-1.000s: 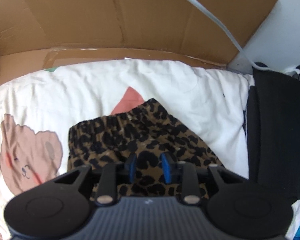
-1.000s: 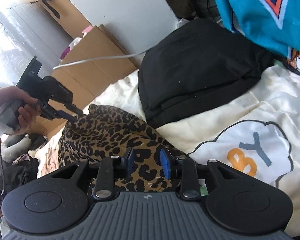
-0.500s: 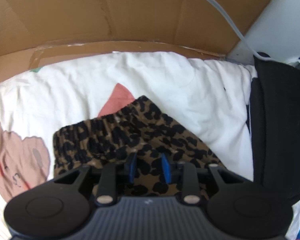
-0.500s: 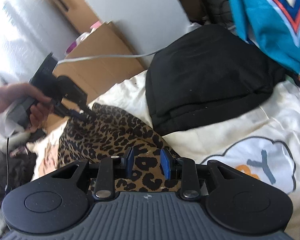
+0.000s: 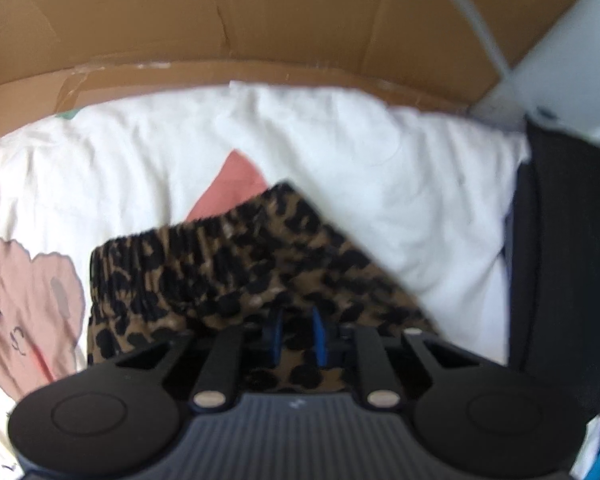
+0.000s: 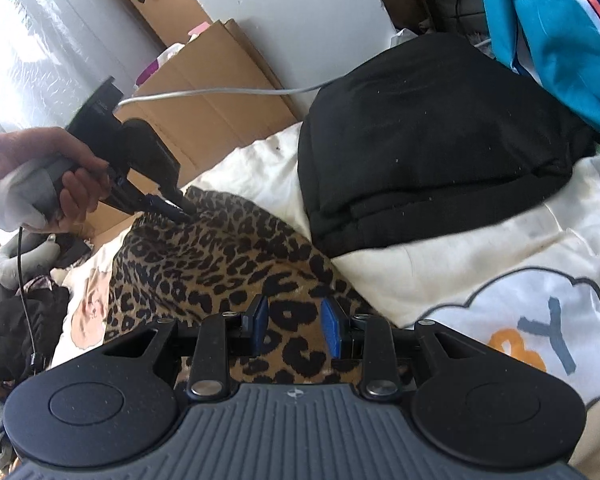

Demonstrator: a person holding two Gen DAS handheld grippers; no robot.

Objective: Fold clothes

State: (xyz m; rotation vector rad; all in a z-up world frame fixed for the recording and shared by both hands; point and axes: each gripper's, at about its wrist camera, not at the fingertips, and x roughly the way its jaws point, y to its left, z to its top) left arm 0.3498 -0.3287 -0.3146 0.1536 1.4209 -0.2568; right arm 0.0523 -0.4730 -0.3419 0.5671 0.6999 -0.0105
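A leopard-print garment (image 5: 220, 264) with an elastic waistband lies on a white printed sheet (image 5: 380, 160). In the left wrist view, my left gripper (image 5: 297, 332) has its blue pads drawn close together, with bunched leopard fabric between them. From the right wrist view, that left gripper (image 6: 178, 213) pinches the far edge of the garment (image 6: 220, 264), held by a person's hand (image 6: 60, 172). My right gripper (image 6: 294, 328) stands open at the near end, its fingers apart with leopard fabric lying under and between them.
A folded black garment (image 6: 420, 140) sits on the sheet (image 6: 480, 264) to the right of the leopard piece. Cardboard (image 5: 260, 20) walls the far side. A blue garment (image 6: 560, 20) hangs at top right, a grey cable (image 6: 220, 90) crosses behind, and dark clothes (image 6: 16, 320) lie at left.
My left gripper's pads have come closer together on the leopard fabric, and it has moved nearer to the right gripper. The right gripper's fingers keep the same gap.
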